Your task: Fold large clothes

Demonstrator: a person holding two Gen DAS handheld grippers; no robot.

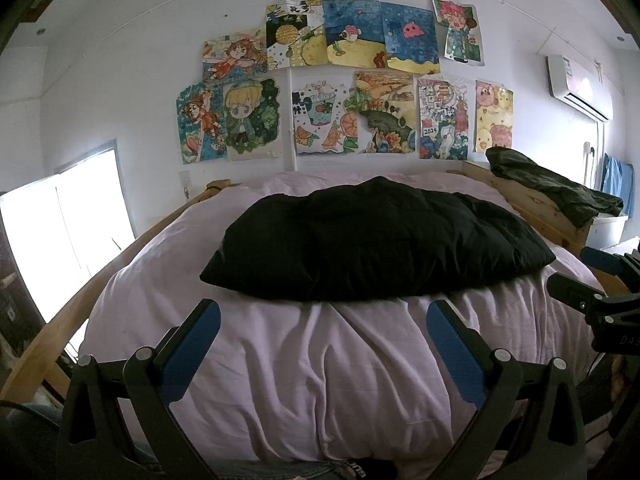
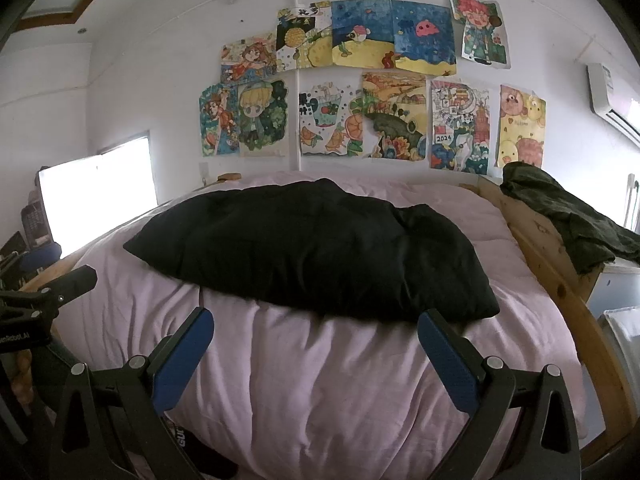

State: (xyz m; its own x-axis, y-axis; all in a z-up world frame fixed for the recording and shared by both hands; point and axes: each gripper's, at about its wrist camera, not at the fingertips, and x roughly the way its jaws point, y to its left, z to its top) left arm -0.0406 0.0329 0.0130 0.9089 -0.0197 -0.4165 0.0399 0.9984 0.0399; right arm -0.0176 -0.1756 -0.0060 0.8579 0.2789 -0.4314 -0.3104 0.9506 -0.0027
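A wooden-framed bed (image 1: 536, 200) fills both views, covered with a wrinkled pale lilac duvet (image 1: 320, 380). Across the middle of the duvet, running left to right, lies the black garment (image 1: 372, 240), a long puffy slab with a fairly straight near edge and a pointed near-left corner. It looks already gathered into a compact shape rather than spread out with sleeves showing, so my reading is that at least one fold is done. Whether a final fold in half is left, or the piece is finished, the pictures do not settle; its far side is hidden behind its own bulk.

A second, dark green garment (image 2: 568, 216) is heaped on the wooden rail at the far right, crumpled and apparently unfolded, so more work probably waits there. On the white wall behind hangs a cluster of children's drawings (image 1: 344, 80), with a bright window (image 1: 68, 236) at the left and an air conditioner (image 1: 580, 84) at the right.

The left gripper (image 1: 323, 320) hovers over bare duvet just near of the garment's front edge, its blue-padded fingers (image 1: 192, 352) spread wide, holding nothing and touching nothing. The right gripper (image 2: 315, 330) is likewise spread wide and empty; its right fingertip sits right at the garment's near-right corner, though contact cannot be confirmed
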